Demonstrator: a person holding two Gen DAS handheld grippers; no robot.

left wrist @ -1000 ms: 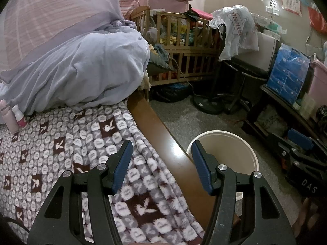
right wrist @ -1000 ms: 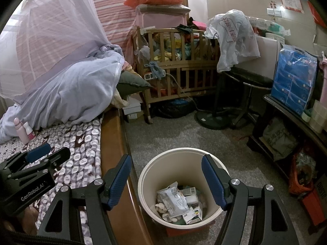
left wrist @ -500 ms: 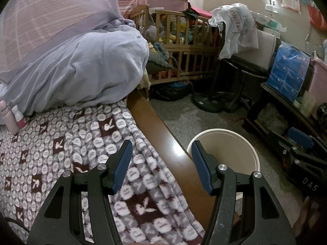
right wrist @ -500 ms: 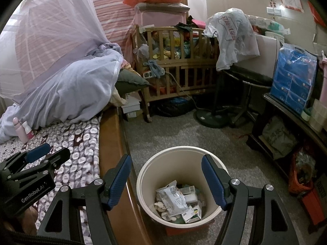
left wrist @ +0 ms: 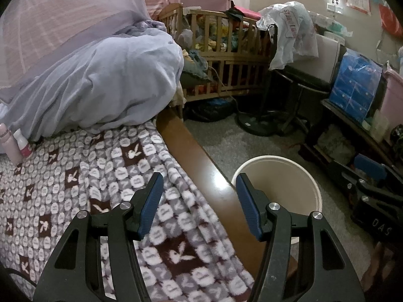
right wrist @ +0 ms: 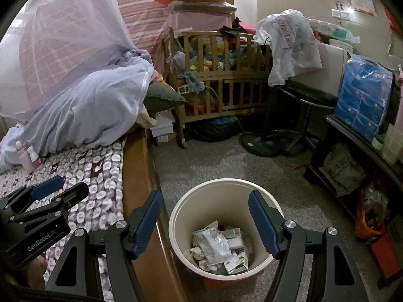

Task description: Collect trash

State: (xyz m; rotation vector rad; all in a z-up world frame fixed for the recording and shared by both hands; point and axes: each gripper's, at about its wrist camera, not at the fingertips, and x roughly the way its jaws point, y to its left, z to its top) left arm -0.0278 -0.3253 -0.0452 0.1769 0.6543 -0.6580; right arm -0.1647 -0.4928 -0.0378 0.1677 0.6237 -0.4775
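Trash (right wrist: 221, 249) lies in the bin (right wrist: 176, 216) on the floor beside the bed (left wrist: 75, 176). Left gripper (left wrist: 197, 205) hangs over the bed edge, jaws apart and empty, bin to its right. Right gripper (right wrist: 205, 222), also open and empty, sits directly above the bin and is nearer.

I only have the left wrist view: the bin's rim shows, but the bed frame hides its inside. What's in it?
Observer: The bin holds crumpled wrappers and small cartons at the bottom.
Operator: Is the right gripper carrying anything?
Observer: No. The right gripper is open and empty, above the bin.
Operator: Anything under the bin?
Observer: An orange-red edge shows beneath its base; what it is cannot be told.
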